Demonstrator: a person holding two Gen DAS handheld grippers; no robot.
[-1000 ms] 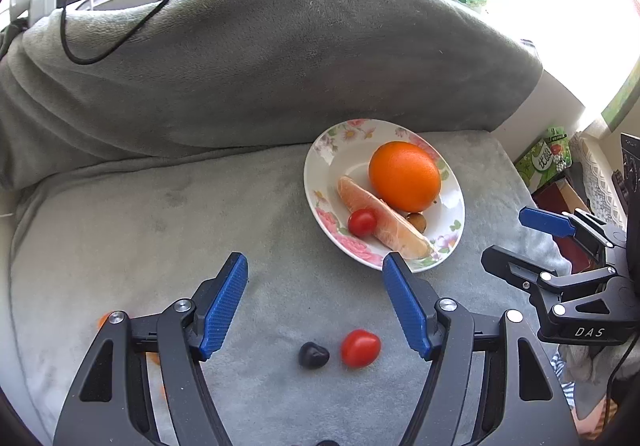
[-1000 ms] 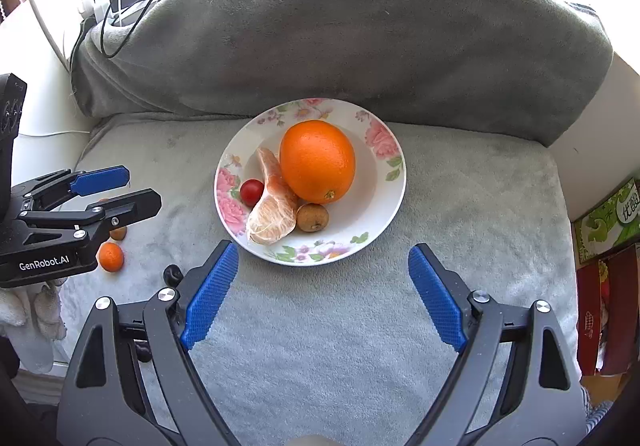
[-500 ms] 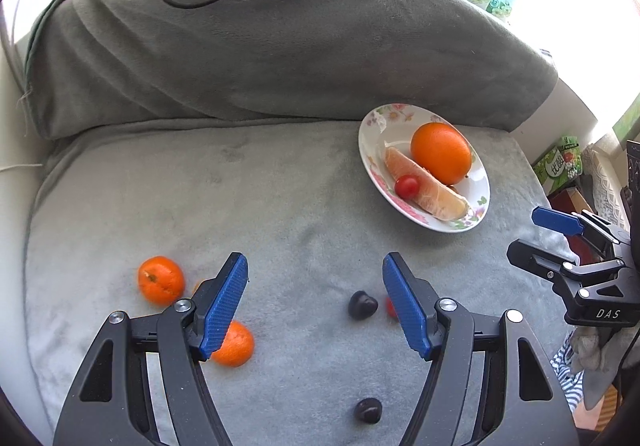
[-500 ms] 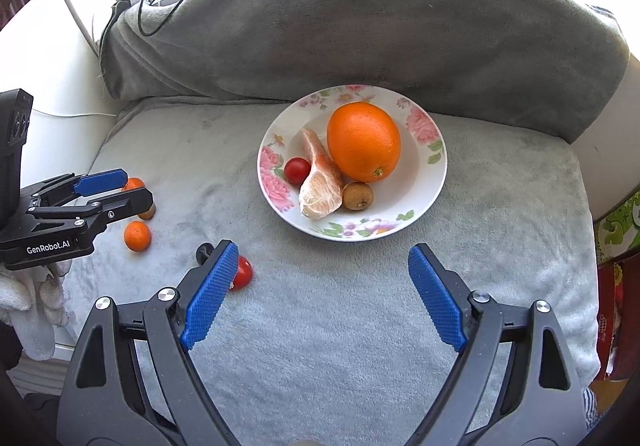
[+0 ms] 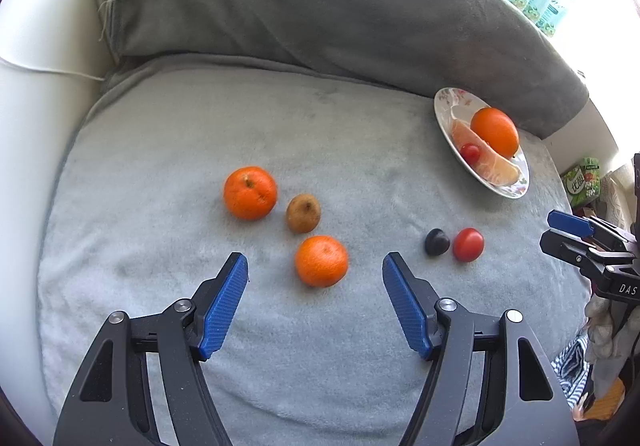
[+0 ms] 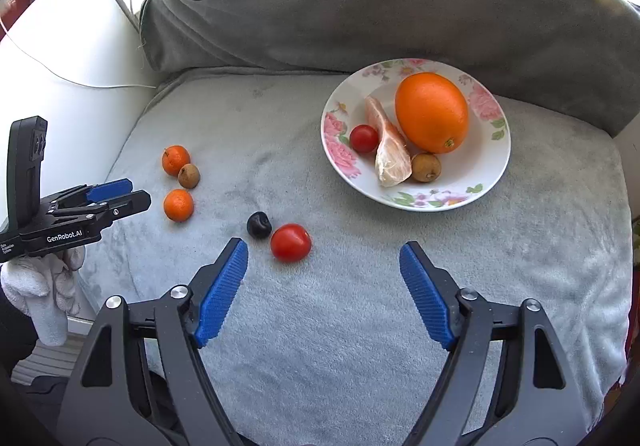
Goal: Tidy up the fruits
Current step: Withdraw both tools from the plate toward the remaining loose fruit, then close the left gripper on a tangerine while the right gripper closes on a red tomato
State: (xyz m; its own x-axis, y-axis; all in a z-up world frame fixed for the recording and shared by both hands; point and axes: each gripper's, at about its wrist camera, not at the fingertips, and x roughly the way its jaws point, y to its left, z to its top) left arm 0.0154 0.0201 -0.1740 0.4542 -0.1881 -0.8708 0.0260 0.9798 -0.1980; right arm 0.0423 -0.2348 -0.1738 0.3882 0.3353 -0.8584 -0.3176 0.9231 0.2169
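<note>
On the grey blanket [image 5: 320, 346], at twelve o'clock from the left gripper [image 5: 315, 273], lay a small glossy mandarin [image 5: 321, 260]. Its fingers stood apart, empty. The right gripper [image 6: 323, 260], also empty, had just been narrowing near a red tomato [image 6: 291, 242] and a dark fruit [image 6: 259, 224], perhaps a cherry.

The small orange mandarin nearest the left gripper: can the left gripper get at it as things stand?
Probably yes. The small orange mandarin lies alone on the grey blanket, just ahead of the open left gripper; the brown kiwi-like fruit sits apart behind it, so nothing blocks the way.
</note>
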